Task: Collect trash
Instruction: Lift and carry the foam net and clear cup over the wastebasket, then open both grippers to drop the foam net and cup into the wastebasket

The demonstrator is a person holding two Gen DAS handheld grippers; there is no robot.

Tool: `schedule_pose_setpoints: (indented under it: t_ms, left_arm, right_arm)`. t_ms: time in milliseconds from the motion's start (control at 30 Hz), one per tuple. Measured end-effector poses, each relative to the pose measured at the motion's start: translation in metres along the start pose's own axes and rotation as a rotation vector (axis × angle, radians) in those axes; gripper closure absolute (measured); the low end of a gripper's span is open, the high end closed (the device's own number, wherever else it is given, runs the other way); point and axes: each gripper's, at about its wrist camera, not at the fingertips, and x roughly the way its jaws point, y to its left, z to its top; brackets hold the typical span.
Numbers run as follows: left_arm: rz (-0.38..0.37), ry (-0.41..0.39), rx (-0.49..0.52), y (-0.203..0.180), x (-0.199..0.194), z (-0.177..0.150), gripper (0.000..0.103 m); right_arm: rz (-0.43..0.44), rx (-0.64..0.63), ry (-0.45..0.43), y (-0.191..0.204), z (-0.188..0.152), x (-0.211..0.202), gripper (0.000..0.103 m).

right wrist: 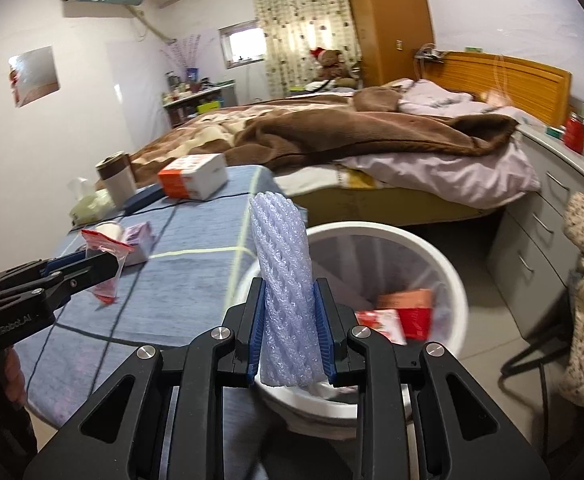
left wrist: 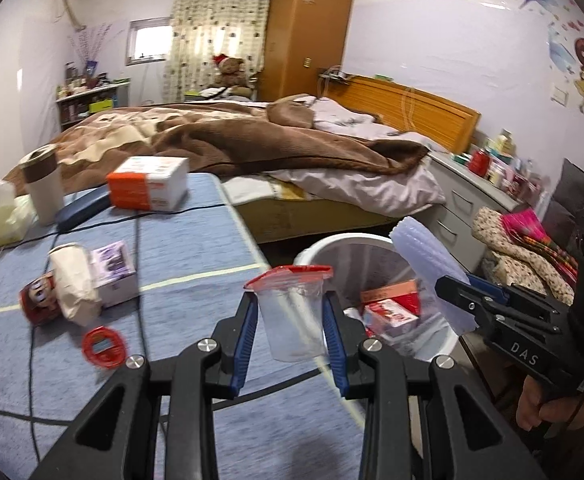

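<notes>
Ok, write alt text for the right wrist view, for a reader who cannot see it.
The right gripper clamps an upright white foam net sleeve above a white trash bin holding red packaging. At left, the left gripper holds a clear red-topped zip bag over a blue-covered table; an unmade bed lies behind.

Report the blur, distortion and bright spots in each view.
Left wrist view: fisheye bends the bed and walls; the red ring and paper cup are smeared, the window blown out. Right wrist view: foam net fairly crisp, red packets in the bin smeared, the same curvature.
</notes>
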Motion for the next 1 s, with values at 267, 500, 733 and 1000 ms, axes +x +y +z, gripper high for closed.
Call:
schedule_pose_setpoints:
  t_ms: [267,500,733,1000]
  left_arm:
    - [-0.061,0.028,0.081,-0.039,0.023,0.008,0.069]
    - [-0.127,0.088,0.108,-0.064,0.055,0.007,0.069]
    - [-0.115,0.125,0.137,-0.076,0.078,0.002,0.068]
    - [-0.110,0.145,0.143,-0.076,0.092,0.003,0.068]
  right_arm:
    - [-0.092,0.043,0.010,-0.032,-0.001,0.002,0.078]
    - [-0.129,0.064,0.069,-0.055,-0.005,0.016,0.078]
    - [-0.137,0.075,0.123,-0.068,-0.010,0.031,0.078]
    - [-0.148,0.074,0.147,-0.074,-0.007,0.044,0.078]
